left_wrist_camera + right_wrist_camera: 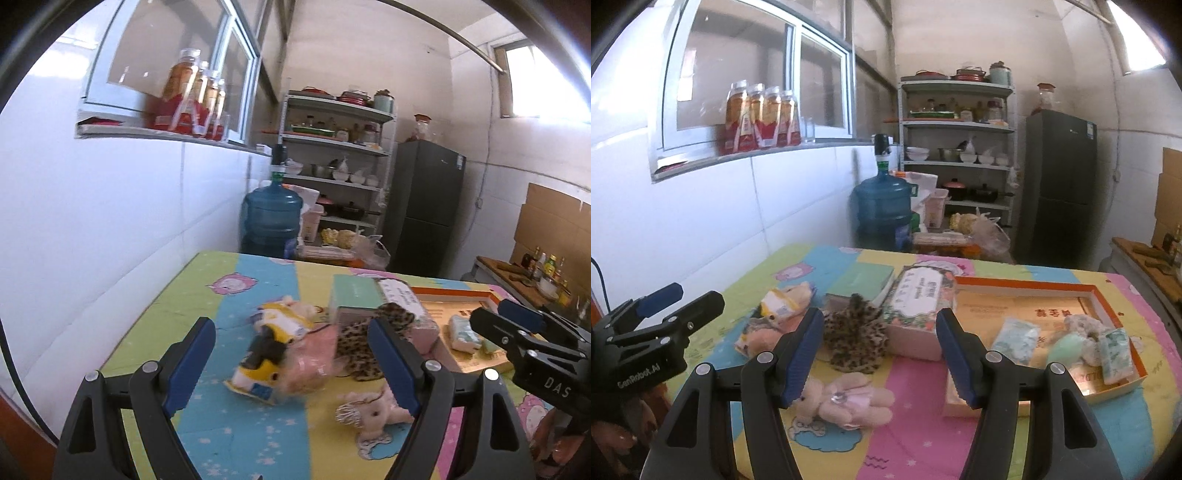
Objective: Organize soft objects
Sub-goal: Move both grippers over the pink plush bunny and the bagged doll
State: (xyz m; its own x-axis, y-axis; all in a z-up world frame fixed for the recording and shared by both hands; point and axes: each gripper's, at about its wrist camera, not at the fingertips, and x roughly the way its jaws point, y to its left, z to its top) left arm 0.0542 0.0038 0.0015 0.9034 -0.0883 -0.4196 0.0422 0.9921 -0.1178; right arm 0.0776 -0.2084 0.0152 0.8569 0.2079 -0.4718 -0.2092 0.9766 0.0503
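Soft toys (849,400) are scattered mid-table beside the orange tray (1027,288); sorting is judged underway. Both left gripper (291,363) and right gripper (877,356) are held wide, empty; next, one toy must be straddled

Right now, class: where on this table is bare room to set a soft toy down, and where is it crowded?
Free: the mat's left strip between the wall and the packaged plush, and the near edge past the pink bear. The orange tray has bare floor at its back. Crowded: the middle, where leopard plush, green box and tissue box bunch together.
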